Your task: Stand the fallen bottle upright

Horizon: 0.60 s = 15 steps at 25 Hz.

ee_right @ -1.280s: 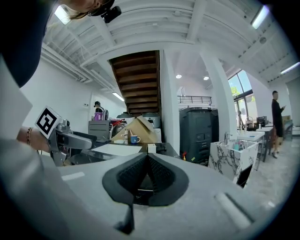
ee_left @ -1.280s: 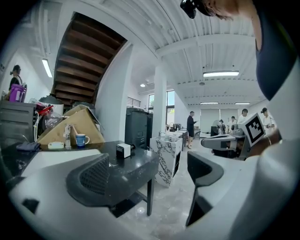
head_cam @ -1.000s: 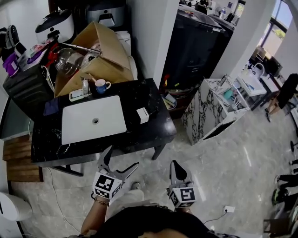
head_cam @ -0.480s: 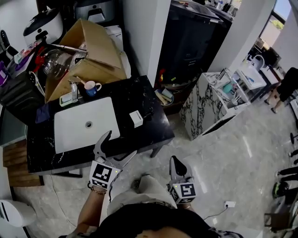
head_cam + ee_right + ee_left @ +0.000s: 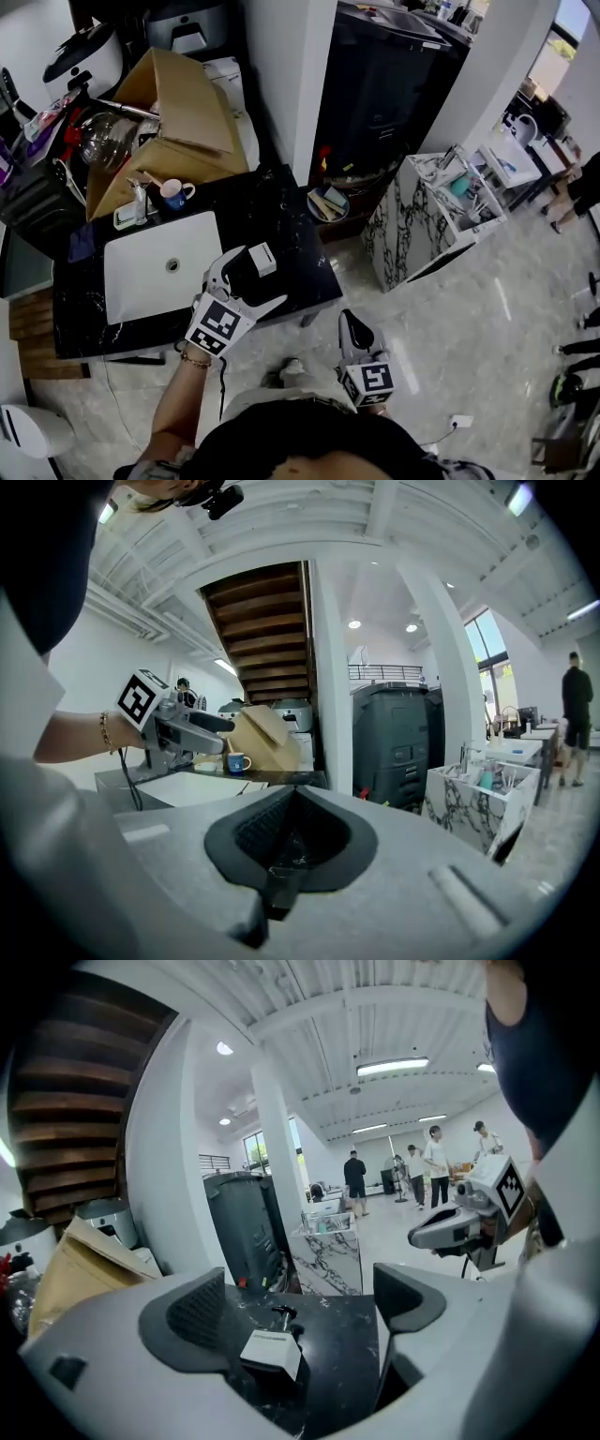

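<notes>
one risk: left hand-held gripper (image 5: 246,284), released, nips the fallen bottle (image 5: 262,259) off-centre, rolling it; right hand-held gripper (image 5: 352,324) clenched empty.

1. Black marble bench (image 5: 281,202) holds a white basin (image 5: 141,281) in its left part.
2. A white bottle (image 5: 262,259) lies on its side, right of the basin.
3. A blue mug (image 5: 174,194) stands behind the basin.

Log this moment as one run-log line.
left hand-held gripper open, facing bottle | right hand-held gripper shut, empty | bottle lying on counter
</notes>
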Motion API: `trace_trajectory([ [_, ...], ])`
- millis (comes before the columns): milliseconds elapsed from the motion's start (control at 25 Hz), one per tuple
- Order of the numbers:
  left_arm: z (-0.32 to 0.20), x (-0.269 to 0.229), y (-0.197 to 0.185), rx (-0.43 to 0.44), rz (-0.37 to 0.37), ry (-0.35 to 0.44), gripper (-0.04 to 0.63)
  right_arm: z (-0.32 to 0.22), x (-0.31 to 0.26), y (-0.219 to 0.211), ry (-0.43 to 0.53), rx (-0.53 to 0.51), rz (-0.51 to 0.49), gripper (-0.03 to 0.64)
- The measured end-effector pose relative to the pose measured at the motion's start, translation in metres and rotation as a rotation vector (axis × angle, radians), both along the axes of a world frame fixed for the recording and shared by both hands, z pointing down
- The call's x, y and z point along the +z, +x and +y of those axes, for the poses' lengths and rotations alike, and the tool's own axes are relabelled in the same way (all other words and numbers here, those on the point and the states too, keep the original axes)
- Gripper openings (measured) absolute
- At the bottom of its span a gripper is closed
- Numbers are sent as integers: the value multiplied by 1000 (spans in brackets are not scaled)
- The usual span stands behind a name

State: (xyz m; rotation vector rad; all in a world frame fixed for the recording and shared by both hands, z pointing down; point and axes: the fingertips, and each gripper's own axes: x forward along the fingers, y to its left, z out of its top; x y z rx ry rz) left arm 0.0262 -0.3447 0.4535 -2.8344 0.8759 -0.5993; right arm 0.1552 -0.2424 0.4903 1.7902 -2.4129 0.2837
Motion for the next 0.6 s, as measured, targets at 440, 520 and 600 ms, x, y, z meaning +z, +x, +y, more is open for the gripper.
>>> trace_trajectory([
  [440, -81, 91, 41, 145, -419, -232, 494, -9, -9, 27, 36, 51, -24, 3],
  [520, -91, 109, 48, 174, -479, -303, 494, -7, -9, 35, 37, 81, -25, 2],
  [600, -94, 132, 52, 211, -553, -401, 494, -5, -8, 44, 37, 114, -26, 3],
])
